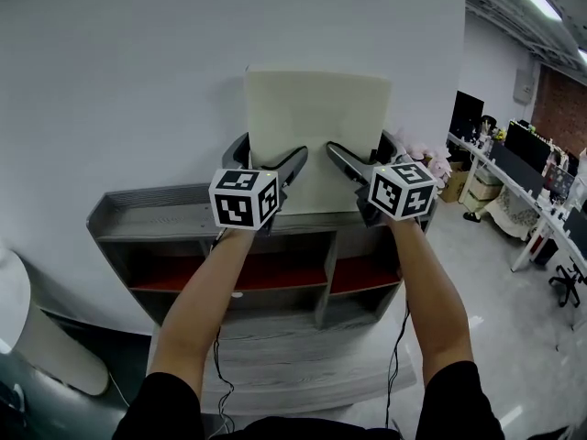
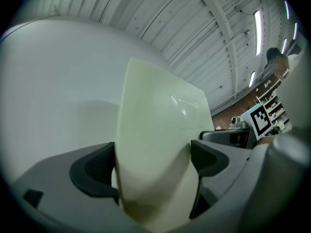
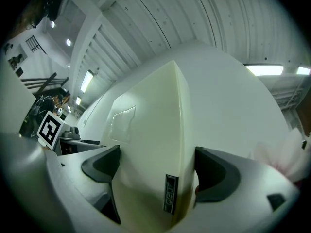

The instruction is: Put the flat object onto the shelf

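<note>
Your left hand-held gripper (image 1: 269,159) is closed on the lower left part of a cream-coloured flat board (image 1: 316,126). In the left gripper view, the two dark jaws of this hand-held gripper (image 2: 153,161) press against either face of the board (image 2: 155,125), which fills the gap between them. Your right hand-held gripper (image 1: 362,154) grips the lower right part in the same way. In the right gripper view, the jaws of this hand-held gripper (image 3: 155,169) sit on both sides of the board (image 3: 150,130), and a small dark label (image 3: 170,194) shows on the board's narrow edge between them. The marker cubes (image 1: 243,198) (image 1: 402,189) face up toward your head, and your bare forearms reach forward to them.

You hold the board upright, its broad face toward you, just in front of the white wall (image 1: 138,62). Its lower edge is down at the top level of the grey shelf (image 1: 156,218). The views do not show whether it rests there or hangs just above. The shelf's top has a raised rim, and below it are open compartments with red boards (image 1: 275,273). Thin cables (image 1: 218,356) hang in front of the lower part.

Off to the right, well apart from the shelf, long desks (image 1: 532,191) carry monitors.
</note>
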`<state>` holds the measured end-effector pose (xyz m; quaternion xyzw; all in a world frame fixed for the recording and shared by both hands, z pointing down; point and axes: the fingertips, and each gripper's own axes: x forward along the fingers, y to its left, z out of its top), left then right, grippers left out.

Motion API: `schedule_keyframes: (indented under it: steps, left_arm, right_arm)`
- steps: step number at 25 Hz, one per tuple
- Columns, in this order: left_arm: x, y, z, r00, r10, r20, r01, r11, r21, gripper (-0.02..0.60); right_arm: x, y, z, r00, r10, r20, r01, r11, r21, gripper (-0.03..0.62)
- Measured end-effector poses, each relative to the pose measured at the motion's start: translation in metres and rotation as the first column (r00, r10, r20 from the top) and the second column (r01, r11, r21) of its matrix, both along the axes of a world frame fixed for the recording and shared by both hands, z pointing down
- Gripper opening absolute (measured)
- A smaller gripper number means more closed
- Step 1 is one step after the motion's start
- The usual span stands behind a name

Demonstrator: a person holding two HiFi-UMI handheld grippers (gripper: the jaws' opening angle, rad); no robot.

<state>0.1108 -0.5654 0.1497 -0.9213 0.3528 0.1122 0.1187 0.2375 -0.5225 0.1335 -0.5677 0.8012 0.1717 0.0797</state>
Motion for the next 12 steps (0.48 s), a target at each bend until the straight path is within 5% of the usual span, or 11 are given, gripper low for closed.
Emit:
schedule_keyframes:
  steps: [12]
  left_arm:
    - [0.004,0.000,0.008,0.998,-0.016,0.054,0.014,0.999,0.034,0.482]
  right_arm:
    - [0.008,-0.009,0.015,0.998,0.055,0.027,-0.055,0.999,-0.002,0.460]
